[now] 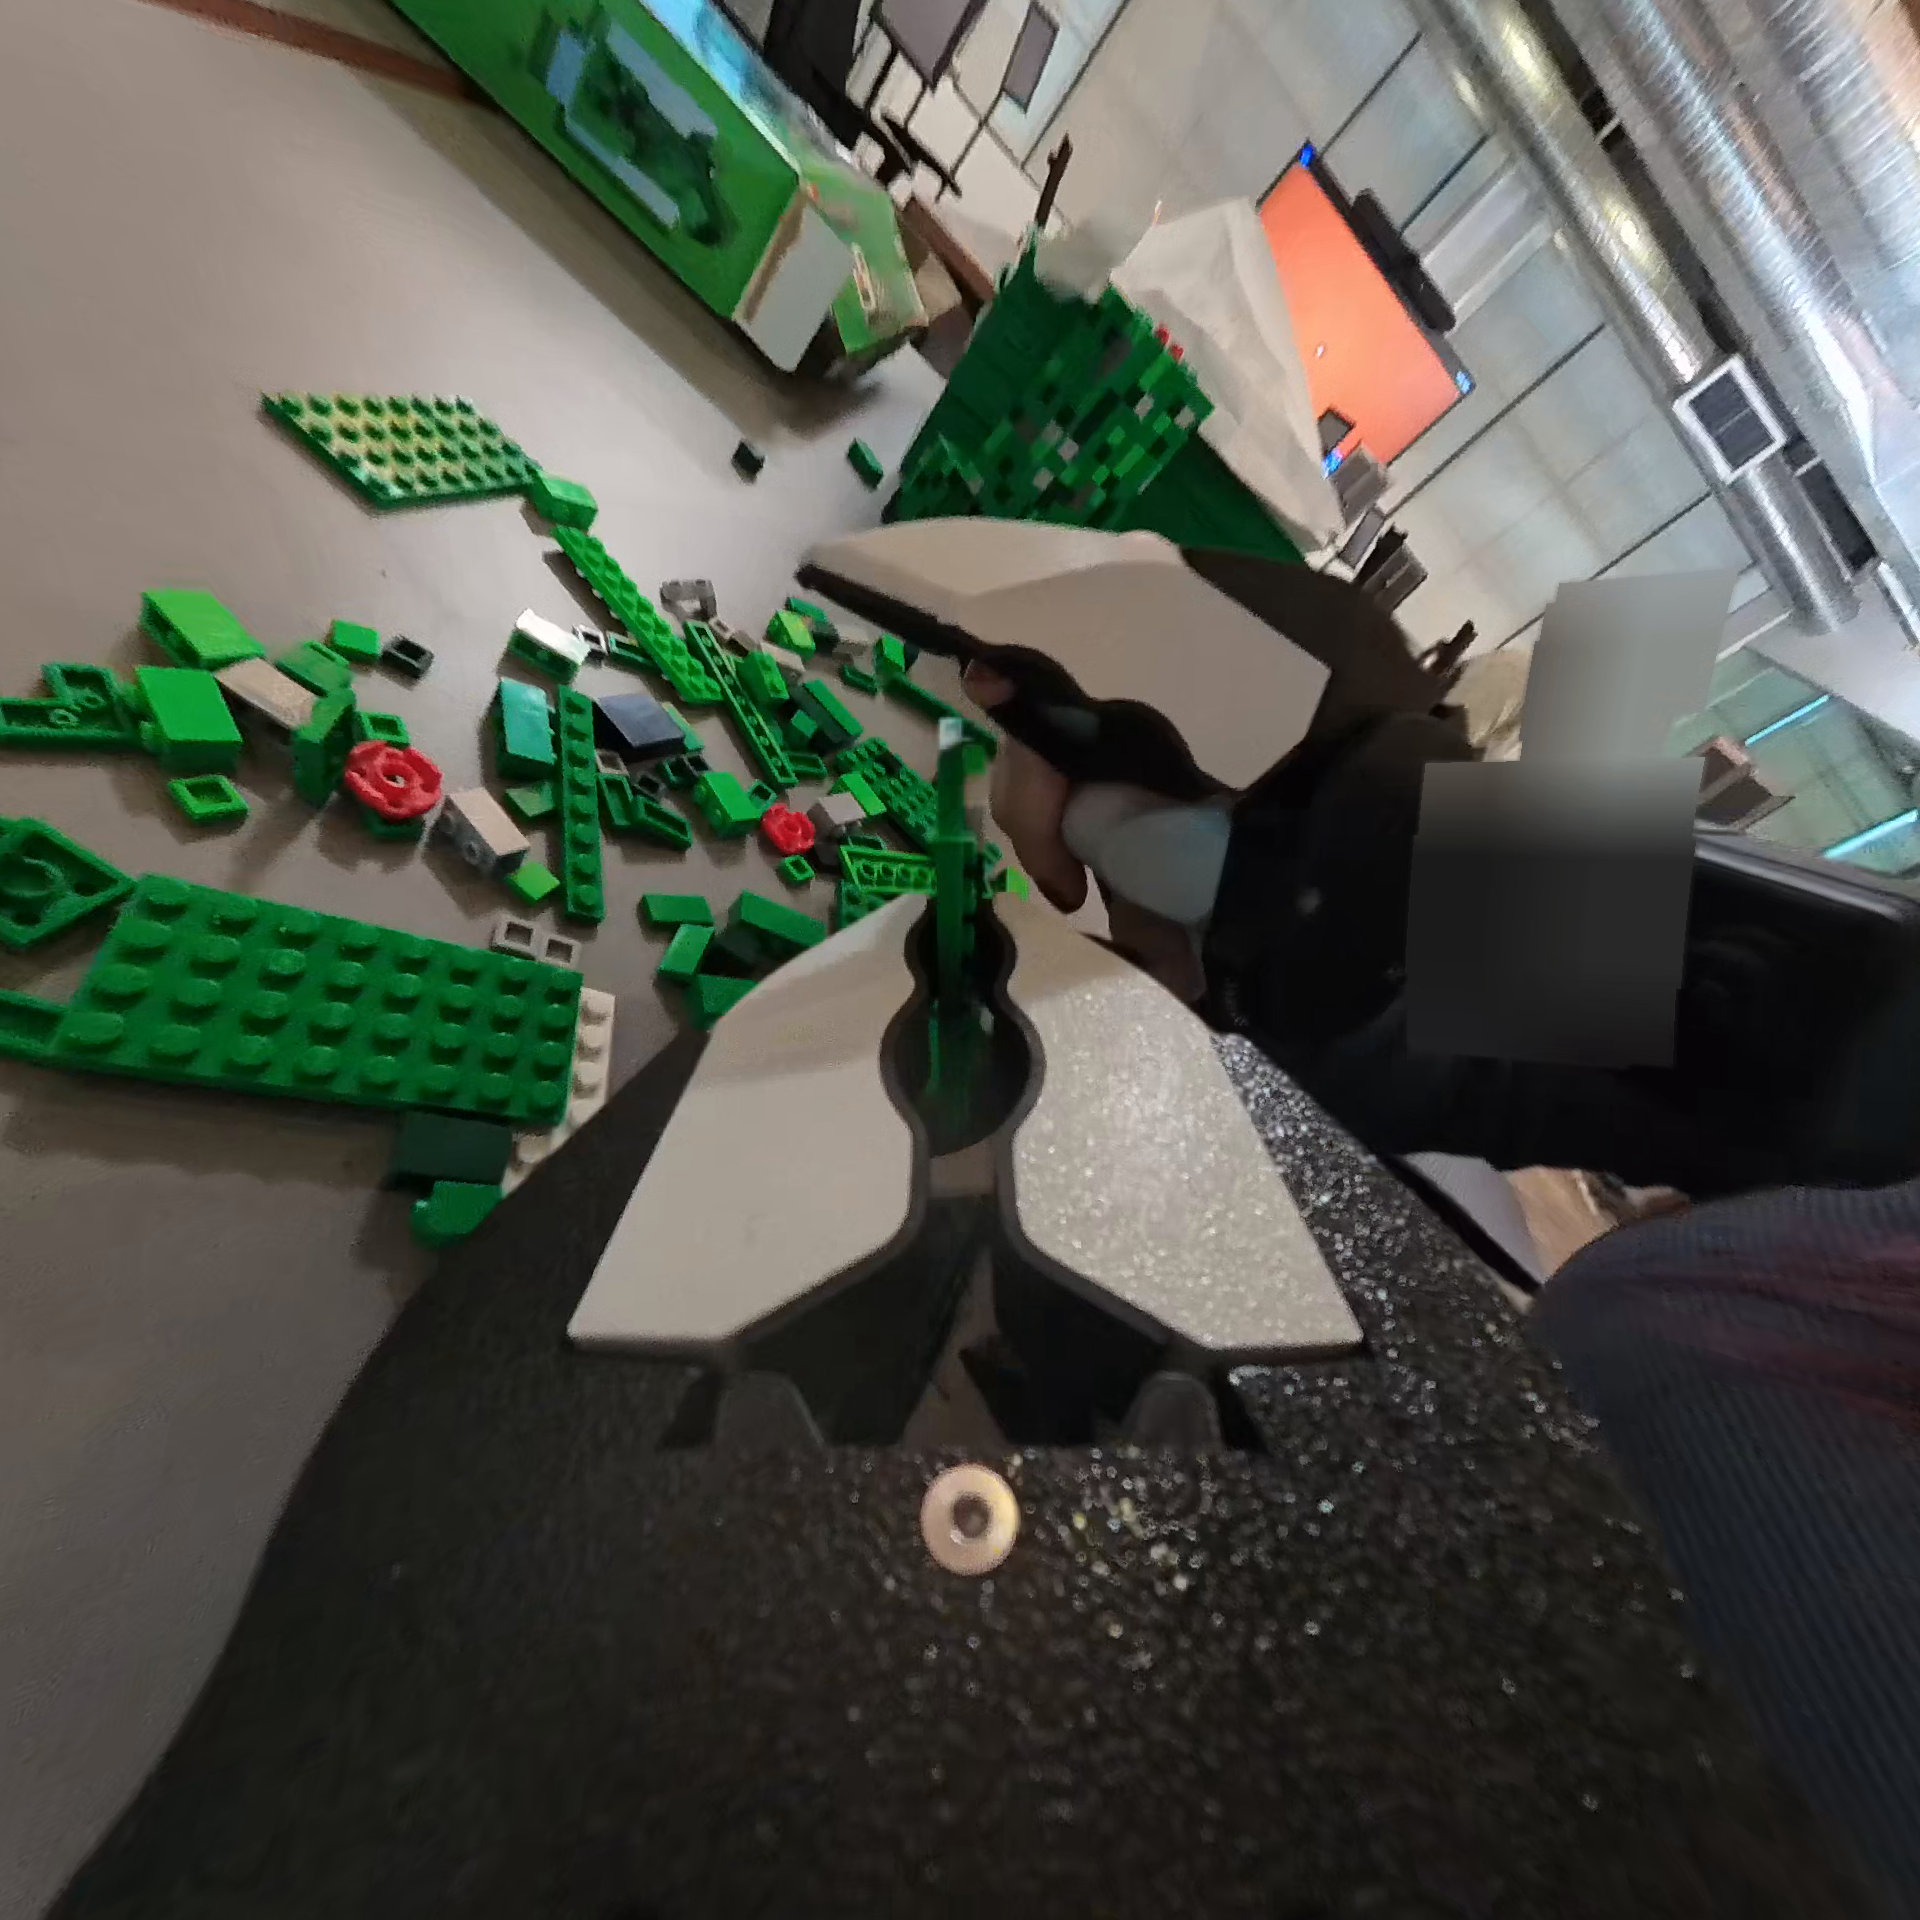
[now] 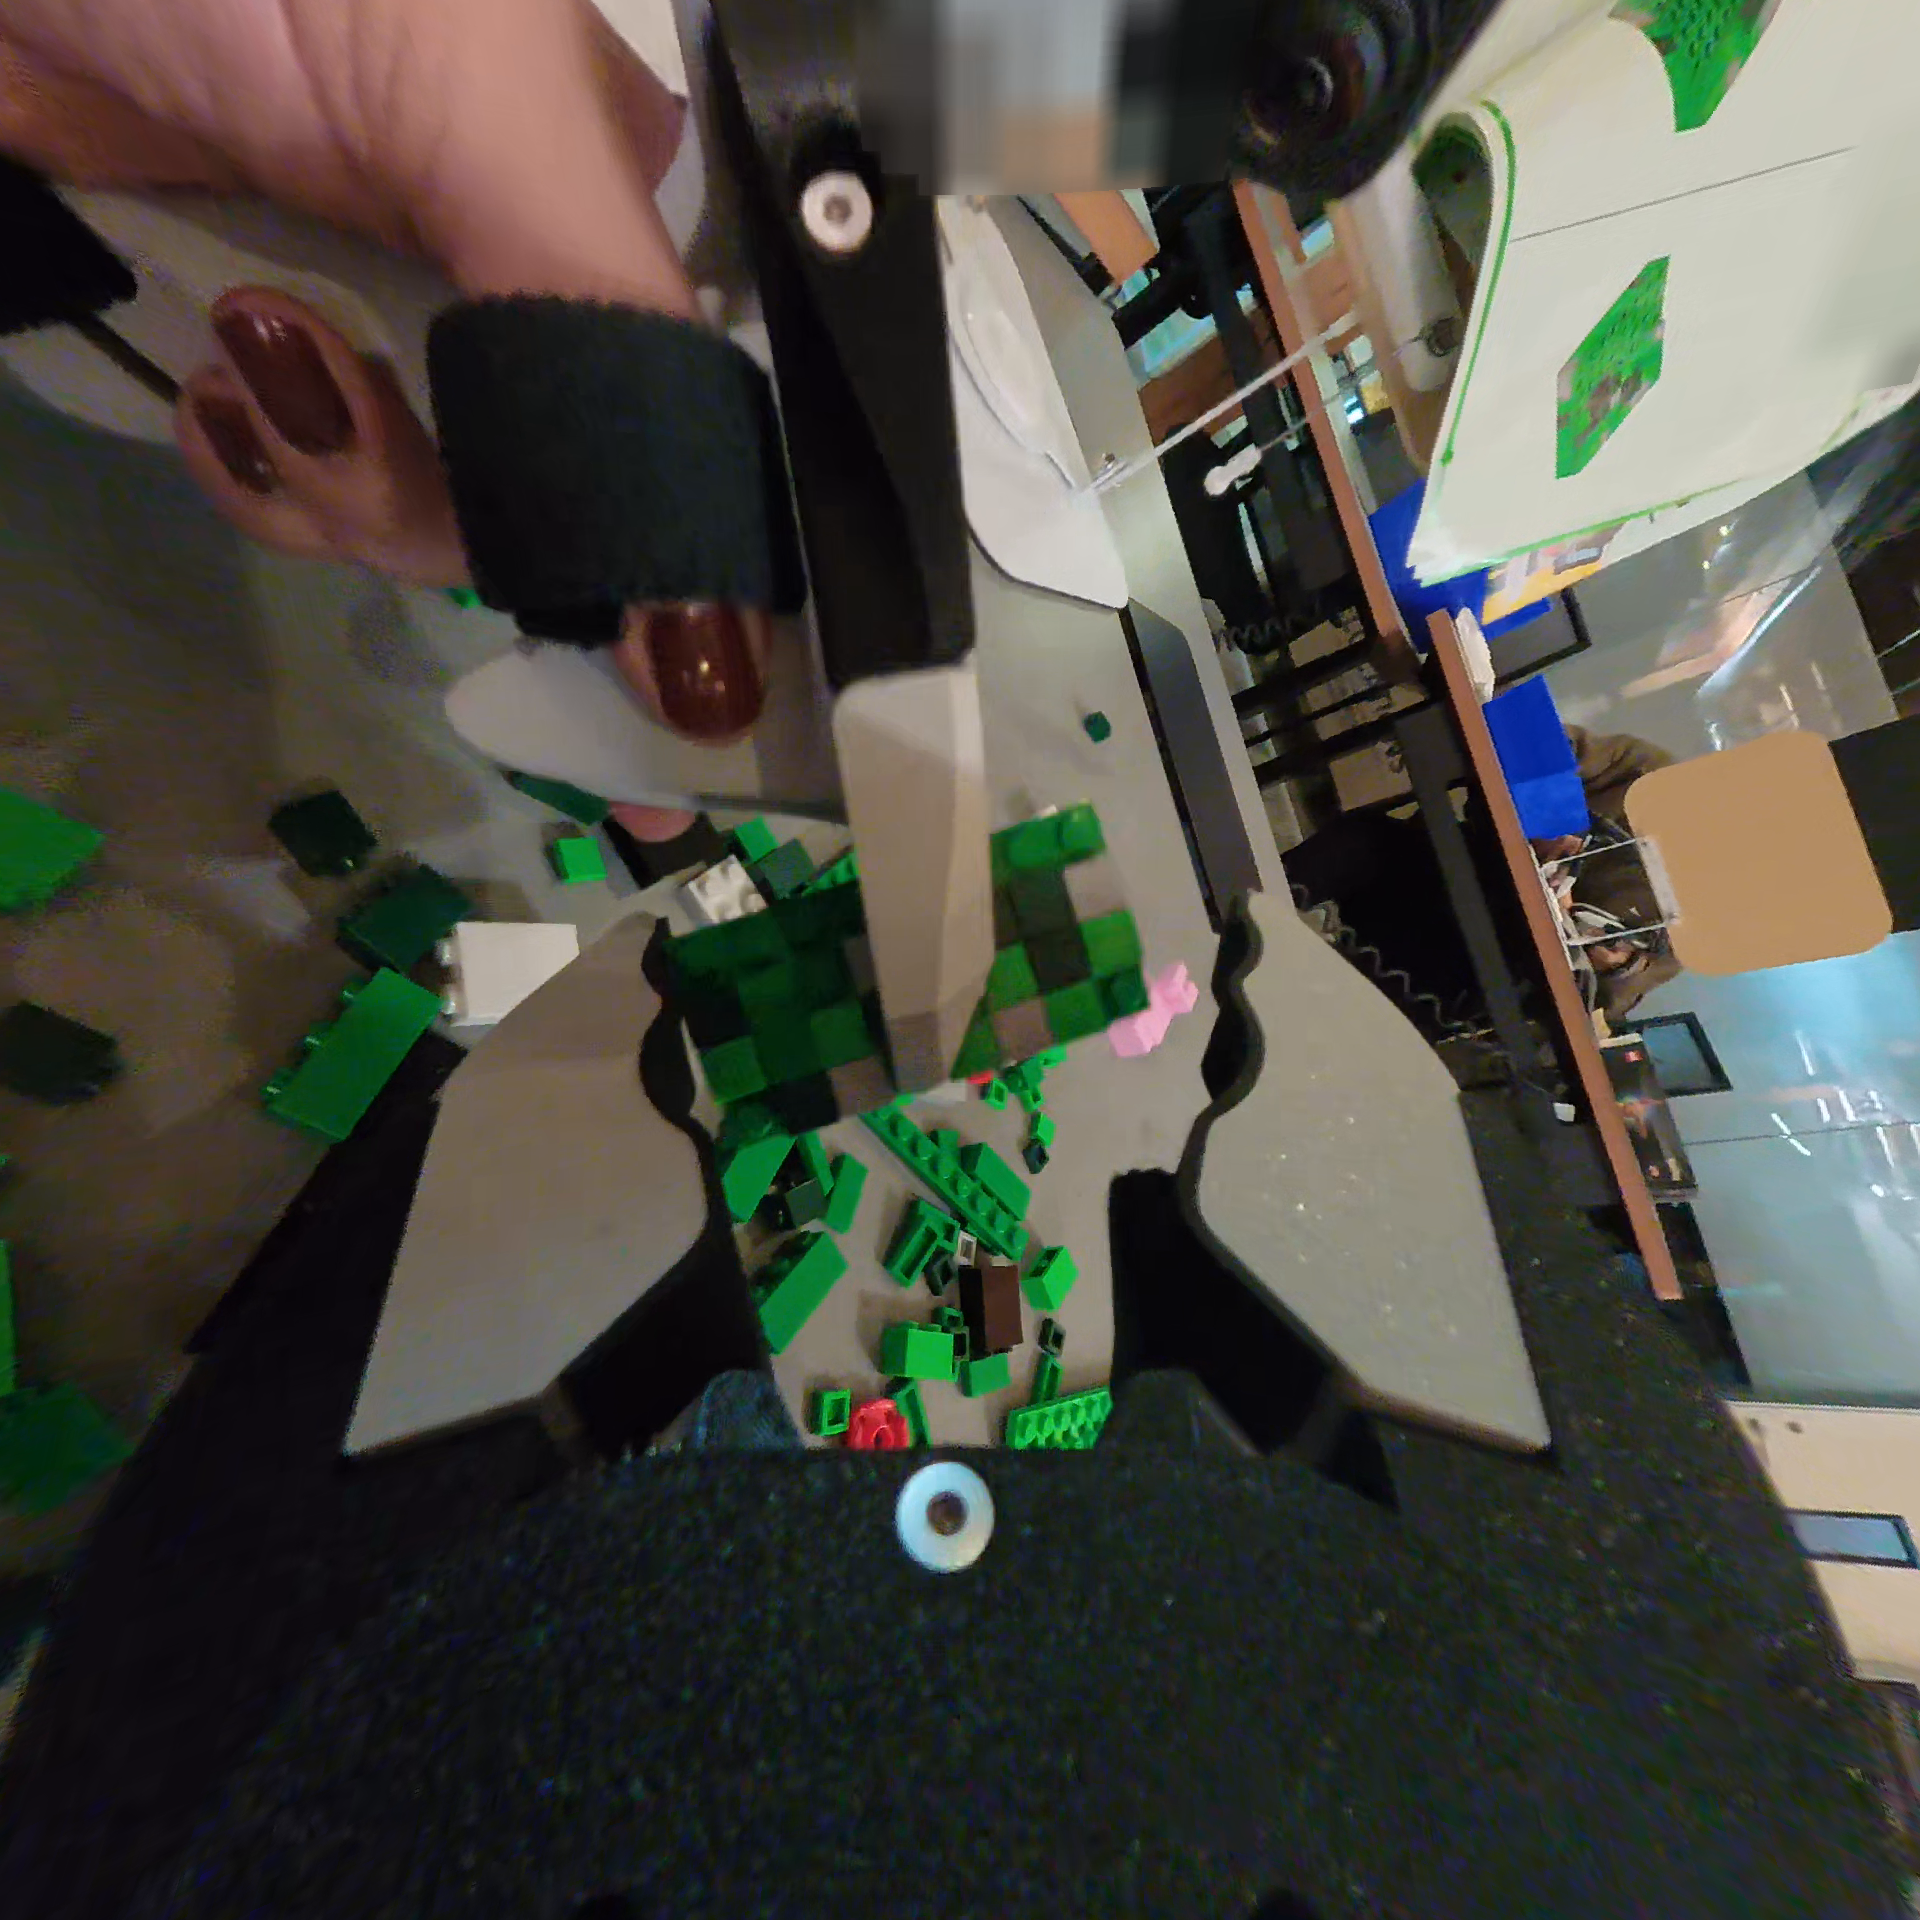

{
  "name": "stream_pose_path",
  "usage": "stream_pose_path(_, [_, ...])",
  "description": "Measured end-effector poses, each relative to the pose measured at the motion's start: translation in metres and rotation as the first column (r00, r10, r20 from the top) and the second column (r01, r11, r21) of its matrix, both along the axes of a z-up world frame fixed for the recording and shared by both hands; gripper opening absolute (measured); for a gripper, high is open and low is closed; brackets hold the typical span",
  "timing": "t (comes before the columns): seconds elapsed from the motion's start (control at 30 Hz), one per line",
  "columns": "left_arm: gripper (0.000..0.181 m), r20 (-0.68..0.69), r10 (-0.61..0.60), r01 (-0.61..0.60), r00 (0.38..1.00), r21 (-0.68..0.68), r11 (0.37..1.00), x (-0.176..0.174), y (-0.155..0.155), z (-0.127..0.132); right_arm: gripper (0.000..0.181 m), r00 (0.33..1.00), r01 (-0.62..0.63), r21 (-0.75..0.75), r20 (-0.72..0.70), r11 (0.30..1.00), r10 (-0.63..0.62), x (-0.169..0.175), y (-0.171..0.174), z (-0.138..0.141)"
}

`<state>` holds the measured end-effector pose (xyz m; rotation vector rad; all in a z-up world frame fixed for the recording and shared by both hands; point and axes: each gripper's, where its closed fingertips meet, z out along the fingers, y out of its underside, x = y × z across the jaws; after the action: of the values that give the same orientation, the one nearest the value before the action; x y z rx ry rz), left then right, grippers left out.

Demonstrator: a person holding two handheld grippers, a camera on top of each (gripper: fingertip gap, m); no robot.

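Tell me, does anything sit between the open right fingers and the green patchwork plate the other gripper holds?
Yes. One grey finger of the left gripper, which clamps the green patchwork plate, crosses its middle ahead of the open right gripper; both sides show bare.

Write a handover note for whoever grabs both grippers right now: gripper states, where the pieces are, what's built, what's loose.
Left gripper: shut on a tiled green panel, which is edge-on to its own camera and lifted above the table.
Right gripper: open, holding nothing. The panel shows between its fingers; I cannot tell whether they touch it.
Built: the panel, and a larger green brick wall standing farther back.
Loose on the grey table: a pile of green pieces, a big studded plate, a red flower piece and a pink piece.
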<state>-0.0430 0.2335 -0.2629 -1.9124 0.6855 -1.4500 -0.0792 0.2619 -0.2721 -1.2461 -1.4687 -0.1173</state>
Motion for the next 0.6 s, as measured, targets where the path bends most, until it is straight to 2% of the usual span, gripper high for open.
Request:
stream_pose_path(0.13, [0.006, -0.104, -0.025, 0.028, 0.994, 0.030, 0.999, 0.006, -0.005, -0.012, 0.099, 0.997, -0.017, 0.012, 0.069, 1.000, 0.016, -0.002, -0.003, -0.010])
stream_pose_path(0.4, [0.006, -0.136, -0.070, 0.080, 0.988, 0.074, 0.994, 0.012, -0.013, -0.012, 0.093, 0.995, -0.052, -0.029, 0.083, 0.998, 0.054, -0.005, -0.009, -0.016])
stream_pose_path(0.5, [0.006, -0.122, -0.066, 0.076, 0.990, 0.077, 0.994, 0.013, -0.012, -0.011, 0.093, 0.995, -0.043, -0.021, 0.091, 0.999, 0.045, -0.003, -0.008, -0.015])
stream_pose_path(0.6, [0.009, -0.063, -0.044, 0.053, 0.997, 0.142, 0.989, 0.016, -0.010, -0.003, 0.092, 0.996, -0.070, -0.049, 0.060, 0.996, 0.073, -0.005, -0.012, -0.012])
